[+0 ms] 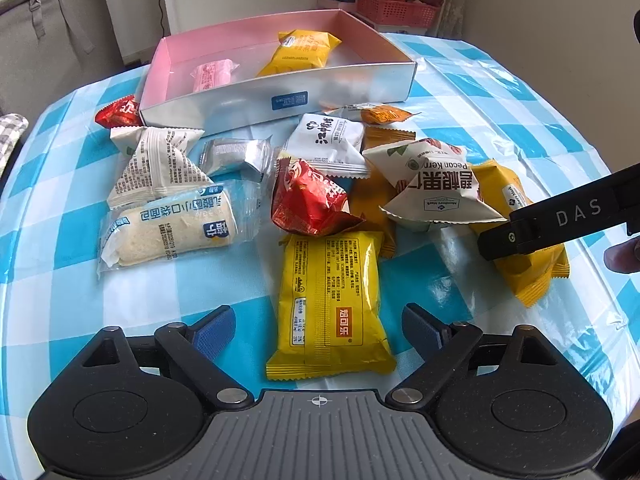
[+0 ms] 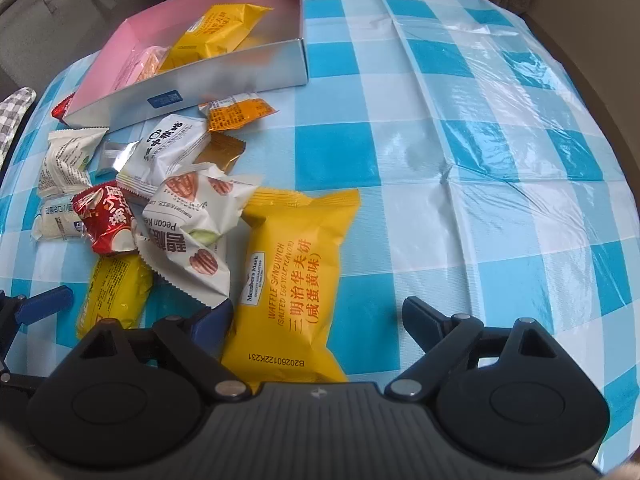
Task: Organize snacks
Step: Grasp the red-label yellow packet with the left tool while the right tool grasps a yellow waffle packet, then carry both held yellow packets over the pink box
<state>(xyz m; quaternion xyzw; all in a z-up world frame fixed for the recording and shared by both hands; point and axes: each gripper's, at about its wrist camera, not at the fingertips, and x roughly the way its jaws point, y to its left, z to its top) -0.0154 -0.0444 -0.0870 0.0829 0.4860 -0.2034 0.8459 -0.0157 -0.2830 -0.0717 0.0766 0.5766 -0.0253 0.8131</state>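
Yellow waffle packet [image 2: 289, 280] lay between the right gripper's [image 2: 316, 316] spread jaws; closing mid-pack looked wisest, left gripper [image 1: 318, 322] likewise released.

A glossy blue-and-white checked plastic tablecloth [image 2: 460, 128] covers the tabletop, creased and catching glare at the right of the frame. The shallow cardboard box [image 1: 276, 98] has a satiny silver outer wall and a matt pink inside. The yellow foil-like snack packet [image 1: 330, 304] at lower centre shines smoothly. The clear plastic bread wrapper [image 1: 172, 228] at left is crinkled. The pink plastic lattice basket [image 1: 394, 10] sits upper right.
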